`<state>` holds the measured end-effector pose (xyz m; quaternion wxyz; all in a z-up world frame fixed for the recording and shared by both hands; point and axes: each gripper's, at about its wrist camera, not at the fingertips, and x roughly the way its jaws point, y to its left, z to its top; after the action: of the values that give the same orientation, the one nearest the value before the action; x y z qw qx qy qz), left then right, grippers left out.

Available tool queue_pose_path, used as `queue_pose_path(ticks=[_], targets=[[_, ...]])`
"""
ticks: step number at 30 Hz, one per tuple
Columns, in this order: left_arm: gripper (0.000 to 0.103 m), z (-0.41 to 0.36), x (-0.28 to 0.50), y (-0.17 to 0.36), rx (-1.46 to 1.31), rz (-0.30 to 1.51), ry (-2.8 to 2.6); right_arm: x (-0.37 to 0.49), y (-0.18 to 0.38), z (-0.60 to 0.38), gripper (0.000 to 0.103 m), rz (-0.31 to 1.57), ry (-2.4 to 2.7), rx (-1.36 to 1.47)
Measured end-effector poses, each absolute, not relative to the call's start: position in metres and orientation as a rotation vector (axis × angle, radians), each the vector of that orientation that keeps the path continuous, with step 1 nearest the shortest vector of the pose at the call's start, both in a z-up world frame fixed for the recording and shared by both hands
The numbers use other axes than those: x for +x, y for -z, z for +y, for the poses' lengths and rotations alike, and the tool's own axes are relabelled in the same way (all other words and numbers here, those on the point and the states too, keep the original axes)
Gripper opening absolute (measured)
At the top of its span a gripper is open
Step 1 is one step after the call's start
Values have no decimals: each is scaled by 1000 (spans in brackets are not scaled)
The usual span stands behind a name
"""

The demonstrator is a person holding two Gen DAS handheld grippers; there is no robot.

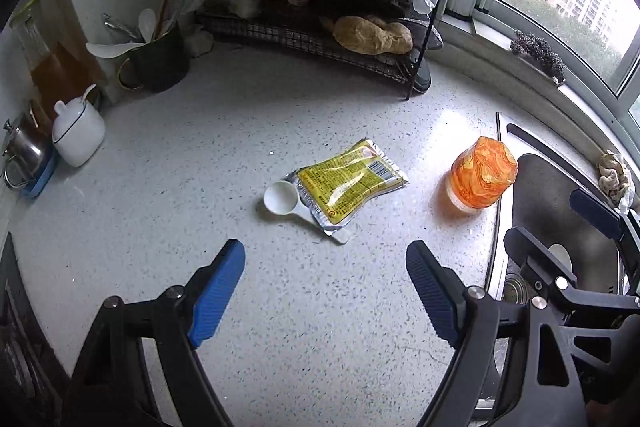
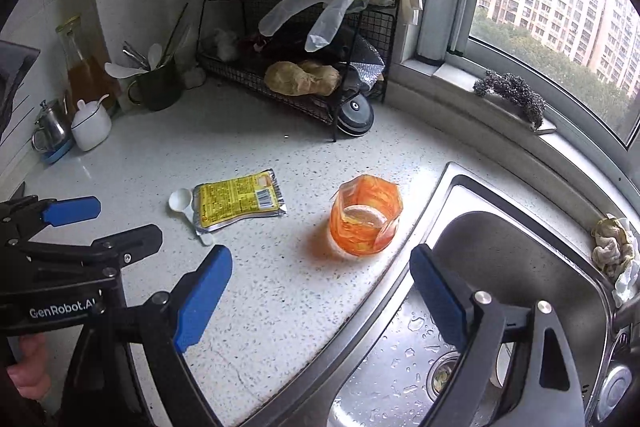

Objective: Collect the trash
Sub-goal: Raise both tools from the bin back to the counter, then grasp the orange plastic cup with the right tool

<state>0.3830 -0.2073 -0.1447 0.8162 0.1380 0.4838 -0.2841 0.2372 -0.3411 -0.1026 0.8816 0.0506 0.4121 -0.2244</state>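
Speckled white stone forms the surface [image 1: 168, 187], which ends at the rim of a steel sink [image 2: 500, 267] on its right side. Three loose items lie near the middle of it: a yellow foil sachet [image 1: 350, 187], a white plastic scoop [image 1: 280, 197] partly pinned under the sachet's edge, and an orange plastic cup [image 2: 366, 221] standing upright close to the sink rim, well apart from the sachet. The cup appears to hold a little residue at the bottom; whether it is liquid cannot be told.

Risks, as judged:
- The sachet lies flat on a hard surface. Fingers closing from above may skate over the foil or push it along rather than lift it.
- The scoop is trapped under the sachet; lifting one could drag or flick the other.
- The cup stands near the sink rim. A sideways knock could tip it and spill any contents onto the surface or into the sink.

Left gripper [image 1: 326, 291]: fingers spread wide, nothing between them, touching nothing, above the surface short of the sachet.

Right gripper [image 2: 320, 291]: fingers likewise spread wide and empty, over the sink rim, short of the cup.
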Motion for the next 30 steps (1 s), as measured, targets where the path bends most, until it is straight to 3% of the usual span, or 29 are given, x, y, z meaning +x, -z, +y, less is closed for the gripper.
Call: queue_pose_path(ticks=[16, 19, 20, 30], targets=[[81, -269, 453, 203, 354, 1132, 585, 299, 150, -398, 89, 984, 383, 134], [81, -270, 461, 207, 334, 1162, 600, 305, 153, -396, 69, 1005, 379, 103], [81, -271, 463, 207, 332, 1171, 606, 307, 154, -398, 57, 1012, 379, 108], [81, -291, 472, 200, 478, 1180, 756, 296, 146, -391, 56, 987, 497, 223]])
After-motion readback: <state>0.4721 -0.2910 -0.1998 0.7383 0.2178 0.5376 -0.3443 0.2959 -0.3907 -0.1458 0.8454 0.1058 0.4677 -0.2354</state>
